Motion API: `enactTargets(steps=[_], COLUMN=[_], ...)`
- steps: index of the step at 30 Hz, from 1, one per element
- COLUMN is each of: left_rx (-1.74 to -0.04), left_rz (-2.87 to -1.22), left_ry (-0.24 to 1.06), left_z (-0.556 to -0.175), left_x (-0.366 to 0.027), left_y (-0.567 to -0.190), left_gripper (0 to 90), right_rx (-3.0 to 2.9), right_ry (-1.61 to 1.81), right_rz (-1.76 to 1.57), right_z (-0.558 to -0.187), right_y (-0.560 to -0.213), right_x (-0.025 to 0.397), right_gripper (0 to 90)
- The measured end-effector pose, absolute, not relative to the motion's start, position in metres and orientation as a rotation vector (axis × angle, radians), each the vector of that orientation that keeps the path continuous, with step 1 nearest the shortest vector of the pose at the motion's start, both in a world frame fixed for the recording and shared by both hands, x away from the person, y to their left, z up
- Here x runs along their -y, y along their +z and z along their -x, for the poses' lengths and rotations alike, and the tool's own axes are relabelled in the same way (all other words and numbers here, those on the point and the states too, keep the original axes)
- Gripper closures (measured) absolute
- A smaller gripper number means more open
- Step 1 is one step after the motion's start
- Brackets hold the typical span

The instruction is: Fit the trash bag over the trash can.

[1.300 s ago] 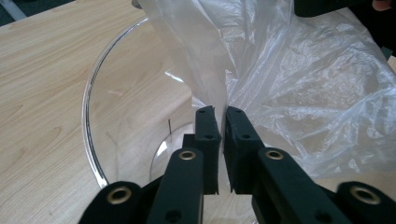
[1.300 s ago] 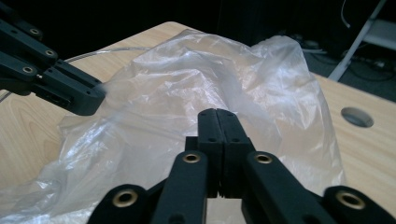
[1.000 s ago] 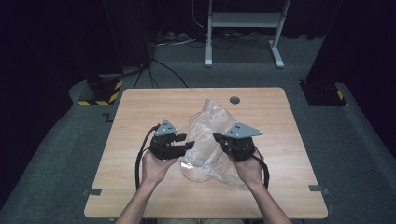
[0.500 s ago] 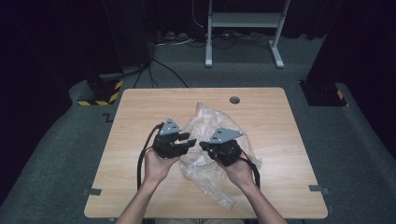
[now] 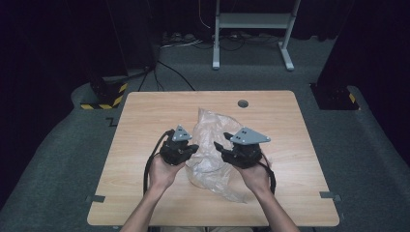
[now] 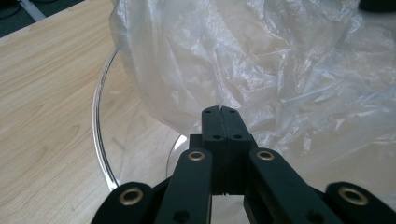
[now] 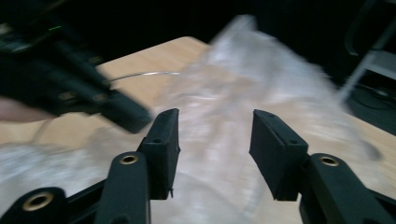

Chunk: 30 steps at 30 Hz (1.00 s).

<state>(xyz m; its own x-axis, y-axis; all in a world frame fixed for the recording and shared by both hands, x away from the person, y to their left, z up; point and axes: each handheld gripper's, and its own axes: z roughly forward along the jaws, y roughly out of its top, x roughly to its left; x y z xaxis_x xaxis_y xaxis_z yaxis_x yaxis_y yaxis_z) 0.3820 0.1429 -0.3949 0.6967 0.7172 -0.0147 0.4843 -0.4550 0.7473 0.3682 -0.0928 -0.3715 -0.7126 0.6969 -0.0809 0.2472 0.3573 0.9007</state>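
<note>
A crumpled clear plastic bag [image 5: 208, 130] lies mid-table between my two grippers. In the left gripper view the bag [image 6: 280, 70] is draped over a clear glass bowl whose rim [image 6: 96, 121] curves at the left. My left gripper [image 6: 219, 110] is shut, its jaws pressed together on a fold of the bag; in the high view it [image 5: 193, 149] sits at the bag's left side. My right gripper [image 7: 215, 123] is open, its jaws wide apart just above the blurred bag [image 7: 261, 70]; from above it [image 5: 218, 146] is at the bag's right. The left gripper [image 7: 126, 114] shows at the left of the right gripper view.
The wooden table [image 5: 145, 116] has a round cable hole [image 5: 242, 103] near its far edge. Beyond it on the dark floor stand a white metal frame [image 5: 251, 21] and a base with yellow-black stripes [image 5: 104, 99], with cables running between them.
The bag has slumped and spread toward the table's near edge. My right gripper moved in toward the left one, then slightly back right. The left gripper has barely moved.
</note>
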Motion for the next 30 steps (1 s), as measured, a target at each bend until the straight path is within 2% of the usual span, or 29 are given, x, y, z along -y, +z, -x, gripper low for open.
enactTargets(steps=[6,8,10,11,13,14,18,26,29,30], left_rx=[-0.923,-0.925,-0.932,-0.932,-0.933,-0.933,-0.929,-0.89,-0.913,-0.924], left_rz=[-2.113,-2.1,-2.089,-2.076,-2.041,-1.991,-1.945,-1.968,-2.024,-2.047], left_ry=[0.361,0.354,0.355,0.358,0.36,0.349,0.351,0.356,0.375,0.382], left_z=[-0.382,-0.382,-0.381,-0.381,-0.381,-0.38,-0.379,-0.382,-0.385,-0.386], left_x=[-0.147,-0.148,-0.148,-0.149,-0.151,-0.153,-0.155,-0.143,-0.136,-0.135], left_y=[-0.398,-0.398,-0.398,-0.398,-0.396,-0.393,-0.39,-0.384,-0.386,-0.387], left_gripper=[88.5,84.3,75.2,75.2,64.0,55.0,46.8,44.7,51.5,55.2], right_rx=[-2.153,-2.196,-2.213,-2.213,-2.236,-2.239,-2.269,-2.367,-2.384,-2.379], right_ry=[1.275,1.256,1.25,1.25,1.246,1.21,1.183,1.164,1.168,1.188], right_rz=[-0.958,-0.961,-0.931,-0.931,-0.921,-0.889,-0.836,-0.758,-0.749,-0.745], right_z=[-0.383,-0.386,-0.386,-0.386,-0.387,-0.385,-0.383,-0.38,-0.379,-0.379], right_y=[-0.378,-0.383,-0.386,-0.386,-0.387,-0.387,-0.386,-0.389,-0.393,-0.393], right_x=[0.107,0.104,0.102,0.102,0.101,0.098,0.091,0.069,0.065,0.066], right_gripper=[48.9,56.5,71.2,71.2,80.7,87.5,90.0,90.0,89.6,86.1])
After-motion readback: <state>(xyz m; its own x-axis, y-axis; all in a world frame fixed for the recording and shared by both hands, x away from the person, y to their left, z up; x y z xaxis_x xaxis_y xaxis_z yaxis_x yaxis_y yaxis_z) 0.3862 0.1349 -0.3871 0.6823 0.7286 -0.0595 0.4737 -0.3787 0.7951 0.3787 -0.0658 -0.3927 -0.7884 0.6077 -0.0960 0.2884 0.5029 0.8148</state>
